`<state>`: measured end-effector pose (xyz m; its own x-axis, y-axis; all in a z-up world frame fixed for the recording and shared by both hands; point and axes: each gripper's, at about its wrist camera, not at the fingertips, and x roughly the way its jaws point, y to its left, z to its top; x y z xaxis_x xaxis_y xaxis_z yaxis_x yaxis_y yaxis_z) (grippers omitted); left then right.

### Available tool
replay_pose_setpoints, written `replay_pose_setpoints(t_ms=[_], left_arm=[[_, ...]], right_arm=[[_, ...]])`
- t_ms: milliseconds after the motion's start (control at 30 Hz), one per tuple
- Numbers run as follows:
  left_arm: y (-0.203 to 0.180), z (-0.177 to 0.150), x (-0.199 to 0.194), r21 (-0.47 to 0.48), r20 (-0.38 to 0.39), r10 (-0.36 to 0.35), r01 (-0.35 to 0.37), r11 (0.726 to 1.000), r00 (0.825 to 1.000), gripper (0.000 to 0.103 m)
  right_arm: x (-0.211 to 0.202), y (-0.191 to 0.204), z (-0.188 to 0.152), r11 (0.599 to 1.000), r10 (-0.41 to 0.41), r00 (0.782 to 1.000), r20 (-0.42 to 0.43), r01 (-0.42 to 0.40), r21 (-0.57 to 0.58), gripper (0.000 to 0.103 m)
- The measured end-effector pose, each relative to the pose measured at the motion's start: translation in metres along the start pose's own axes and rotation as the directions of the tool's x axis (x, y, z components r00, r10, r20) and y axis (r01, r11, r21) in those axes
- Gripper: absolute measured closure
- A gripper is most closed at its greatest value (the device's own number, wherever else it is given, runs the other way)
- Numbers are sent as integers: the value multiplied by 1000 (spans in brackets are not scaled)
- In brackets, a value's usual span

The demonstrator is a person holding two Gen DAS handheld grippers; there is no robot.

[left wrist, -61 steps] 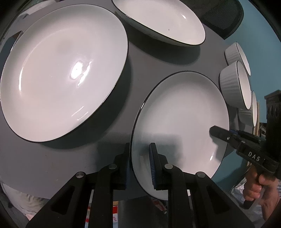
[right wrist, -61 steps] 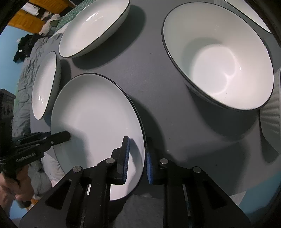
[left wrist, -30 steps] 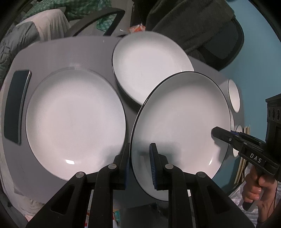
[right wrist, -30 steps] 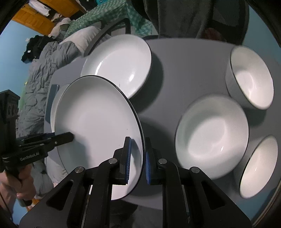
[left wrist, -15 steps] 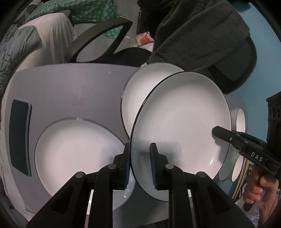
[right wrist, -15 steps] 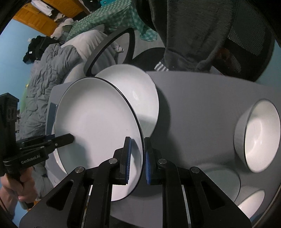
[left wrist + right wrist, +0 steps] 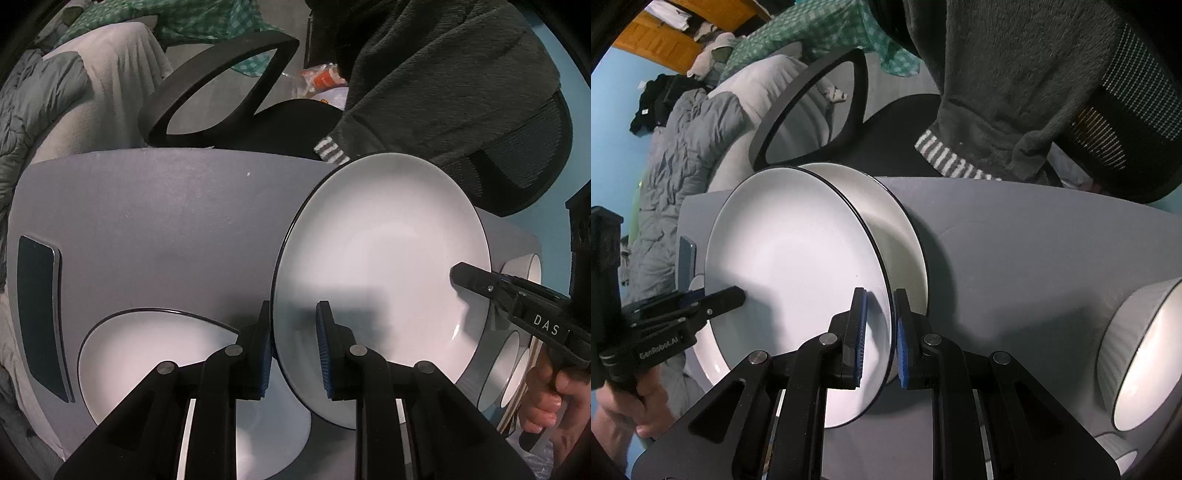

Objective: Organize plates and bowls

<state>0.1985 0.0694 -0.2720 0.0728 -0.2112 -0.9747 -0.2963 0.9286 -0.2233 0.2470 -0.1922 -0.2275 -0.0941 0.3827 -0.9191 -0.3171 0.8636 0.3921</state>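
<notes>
A white plate with a black rim (image 7: 380, 266) (image 7: 790, 258) hangs tilted above the grey table (image 7: 166, 221), gripped at opposite rims. My left gripper (image 7: 293, 321) is shut on its near left rim. On the opposite rim my right gripper (image 7: 879, 306) is shut too. Each gripper shows in the other's view: the right one (image 7: 458, 275) and the left one (image 7: 738, 293). Right behind the held plate a second plate (image 7: 897, 236) lies on the table; I cannot tell whether they touch. A third plate (image 7: 159, 347) lies at the lower left.
White ribbed bowls (image 7: 1145, 350) (image 7: 517, 354) stand at the table's right. A dark phone (image 7: 37, 306) lies by the left edge. Beyond the far edge is an office chair with a dark fleece (image 7: 443, 92) and a black armrest (image 7: 221, 81). A hand (image 7: 546, 398) holds the right gripper.
Both grippers have carried the plate across the table toward its far edge, over the second plate. The large plate and the bowls have slid toward the near side of the views.
</notes>
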Motion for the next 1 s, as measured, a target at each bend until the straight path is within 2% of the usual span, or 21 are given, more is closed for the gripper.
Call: replay_pose_setpoints(t_ms=[533, 733, 1000], left_arm=[[-8, 9, 6, -3, -10, 23, -23, 1000, 1000, 81], [-9, 10, 5, 26, -1, 31, -31, 999, 1000, 81], [-5, 9, 1, 12, 6, 42, -42, 999, 999, 81]], right_arm=[[6, -6, 9, 999, -27, 999, -23, 28, 41, 86], [6, -2, 14, 998, -40, 998, -58, 43, 54, 81], [4, 2, 21, 996, -54, 993, -104, 61, 60, 70]])
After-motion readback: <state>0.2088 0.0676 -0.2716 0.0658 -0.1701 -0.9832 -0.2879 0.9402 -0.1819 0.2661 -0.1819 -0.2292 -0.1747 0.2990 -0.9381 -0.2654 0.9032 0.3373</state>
